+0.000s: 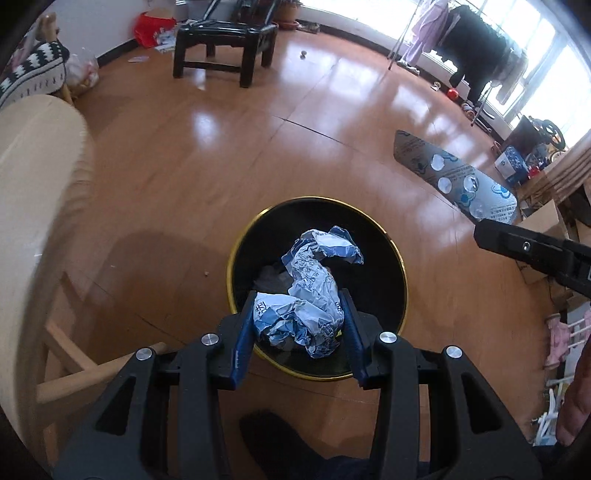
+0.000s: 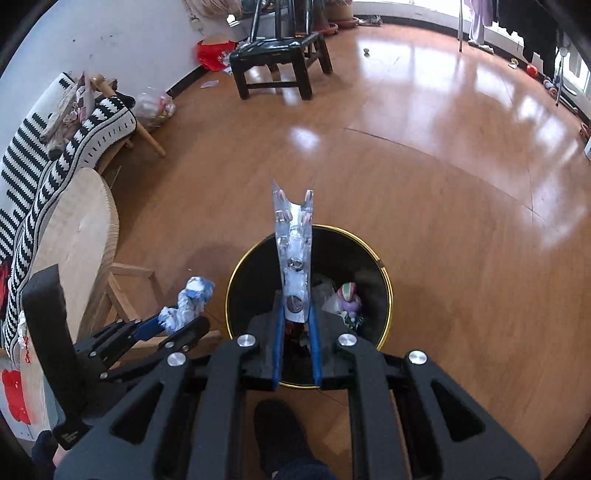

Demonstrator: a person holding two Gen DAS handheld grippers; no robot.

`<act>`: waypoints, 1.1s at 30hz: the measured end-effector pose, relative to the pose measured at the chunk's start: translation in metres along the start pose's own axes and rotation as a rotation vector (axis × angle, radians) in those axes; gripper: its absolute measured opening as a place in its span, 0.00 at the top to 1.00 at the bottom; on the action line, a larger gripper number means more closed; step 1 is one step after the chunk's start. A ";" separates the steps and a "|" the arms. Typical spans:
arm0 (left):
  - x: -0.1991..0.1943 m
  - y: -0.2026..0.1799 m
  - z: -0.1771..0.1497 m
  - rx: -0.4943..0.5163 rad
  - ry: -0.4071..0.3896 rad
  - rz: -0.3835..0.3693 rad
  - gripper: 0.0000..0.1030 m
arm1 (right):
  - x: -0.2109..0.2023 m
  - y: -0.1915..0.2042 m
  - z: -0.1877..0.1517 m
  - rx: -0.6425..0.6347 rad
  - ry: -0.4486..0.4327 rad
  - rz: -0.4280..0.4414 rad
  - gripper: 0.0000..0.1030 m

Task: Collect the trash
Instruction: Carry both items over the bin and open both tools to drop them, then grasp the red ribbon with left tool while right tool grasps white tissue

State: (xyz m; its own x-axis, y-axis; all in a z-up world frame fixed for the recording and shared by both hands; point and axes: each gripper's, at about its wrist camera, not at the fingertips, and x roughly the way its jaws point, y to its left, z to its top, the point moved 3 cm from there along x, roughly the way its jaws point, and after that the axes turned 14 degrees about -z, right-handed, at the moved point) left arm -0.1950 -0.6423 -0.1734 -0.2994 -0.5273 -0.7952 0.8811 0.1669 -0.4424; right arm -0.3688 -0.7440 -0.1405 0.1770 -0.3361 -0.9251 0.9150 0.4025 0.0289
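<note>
1. My left gripper (image 1: 298, 295) is clenched on a crumpled blue-and-white wrapper (image 1: 306, 295), held above the near rim of the black bin (image 1: 243, 251).
2. My right gripper (image 2: 295, 314) pinches a silver blister pack (image 2: 293, 251) that stands upright over the same bin, above its near side.
3. Inside the bin lies other rubbish, including a striped purple piece (image 2: 349, 299).
4. The bin stands on the wooden floor (image 1: 221, 147), with a pale round table (image 2: 77, 221) to its left.

A glossy wooden floor (image 1: 229, 147) reflects bright windows (image 1: 535, 33), with a black stool (image 1: 225, 44) near the white wall (image 2: 129, 40).
</note>
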 end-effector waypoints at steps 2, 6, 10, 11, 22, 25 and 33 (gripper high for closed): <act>0.004 -0.006 -0.002 0.015 0.006 -0.003 0.59 | 0.000 -0.001 0.000 0.002 0.003 0.000 0.88; 0.009 -0.013 -0.001 0.039 0.013 -0.006 0.57 | -0.002 -0.001 0.000 0.004 -0.002 0.001 0.88; 0.013 -0.017 -0.002 0.062 0.014 0.001 0.31 | 0.000 0.002 0.000 0.004 0.006 -0.025 0.84; 0.011 -0.018 -0.002 0.072 0.009 0.011 0.29 | 0.000 0.001 0.000 0.007 0.005 -0.028 0.73; -0.055 -0.001 0.001 0.060 -0.061 0.062 0.26 | -0.038 0.042 0.011 0.007 -0.117 -0.017 0.27; -0.096 0.013 -0.004 0.035 -0.112 0.094 0.24 | -0.053 0.065 0.013 -0.021 -0.154 0.008 0.25; -0.236 0.076 -0.038 -0.105 -0.284 0.232 0.19 | -0.102 0.182 0.007 -0.143 -0.235 0.148 0.20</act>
State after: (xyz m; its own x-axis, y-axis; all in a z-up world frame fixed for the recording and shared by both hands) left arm -0.0711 -0.4735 -0.0353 0.0305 -0.6730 -0.7390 0.8669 0.3858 -0.3156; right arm -0.2175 -0.6424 -0.0382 0.3991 -0.4461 -0.8011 0.8158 0.5716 0.0882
